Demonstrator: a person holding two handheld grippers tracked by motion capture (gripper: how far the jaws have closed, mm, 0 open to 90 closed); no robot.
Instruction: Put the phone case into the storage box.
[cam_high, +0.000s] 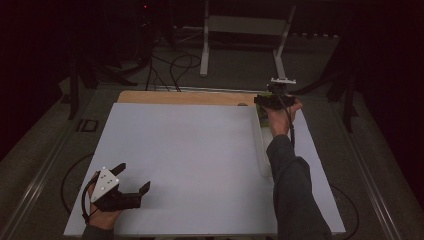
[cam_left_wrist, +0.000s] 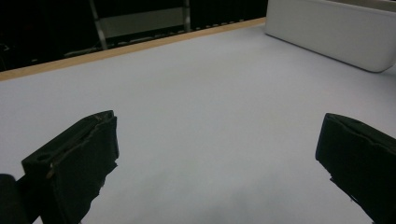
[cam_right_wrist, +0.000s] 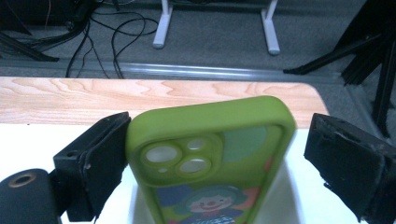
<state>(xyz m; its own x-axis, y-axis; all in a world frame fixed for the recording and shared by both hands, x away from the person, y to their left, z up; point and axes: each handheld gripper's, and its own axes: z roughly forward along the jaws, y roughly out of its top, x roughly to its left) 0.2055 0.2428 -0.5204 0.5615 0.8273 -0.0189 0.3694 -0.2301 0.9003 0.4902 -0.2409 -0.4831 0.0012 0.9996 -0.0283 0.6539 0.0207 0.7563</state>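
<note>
Right gripper (cam_right_wrist: 215, 154), at the table's one o'clock, stands open around a green phone case (cam_right_wrist: 210, 154); close squarely on its edges. Left gripper (cam_high: 131, 186) open, empty.

We see a green phone case (cam_right_wrist: 210, 154) standing upright at the far right of the table, its top end up. Its back faces us: a raised camera cut-out with three round openings, and below it a cartoon clown with teal hair on a coloured print.
</note>
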